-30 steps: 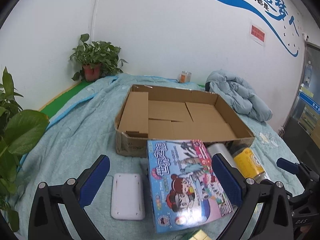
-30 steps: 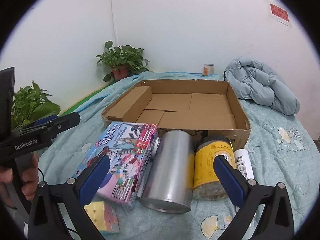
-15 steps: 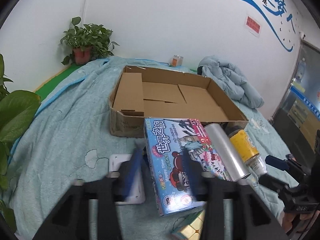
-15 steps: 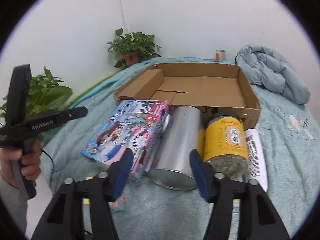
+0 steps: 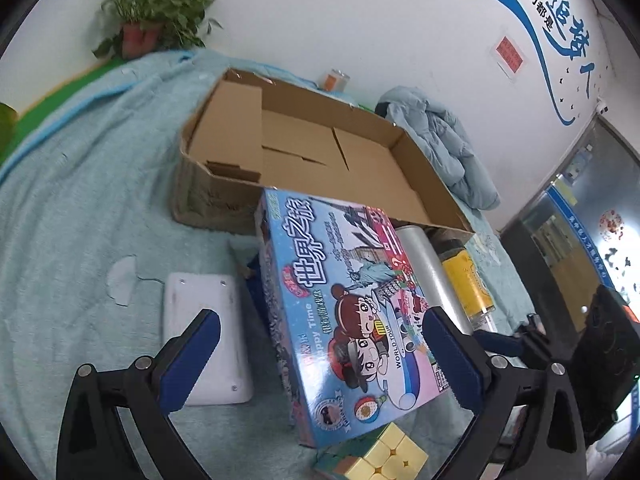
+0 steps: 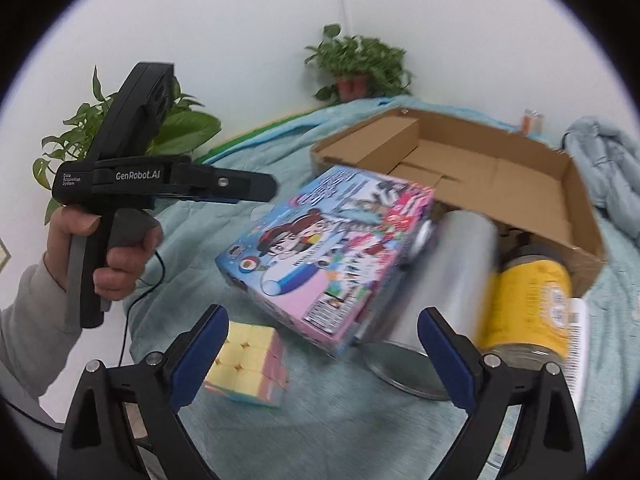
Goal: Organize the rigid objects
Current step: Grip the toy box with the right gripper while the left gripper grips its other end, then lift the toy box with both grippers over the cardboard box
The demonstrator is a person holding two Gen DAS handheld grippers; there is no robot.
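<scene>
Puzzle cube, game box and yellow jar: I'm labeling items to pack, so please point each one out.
Puzzle cube [image 6: 248,364], right wrist view, on its yellow top face.
Game box [image 5: 352,312], left wrist view, on the cartoon girl on its lid.
Yellow jar [image 6: 532,300], right wrist view, on its yellow label.

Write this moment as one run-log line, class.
left hand-held gripper: open over game box | right hand-held gripper: open, empty | cardboard box: empty
</scene>
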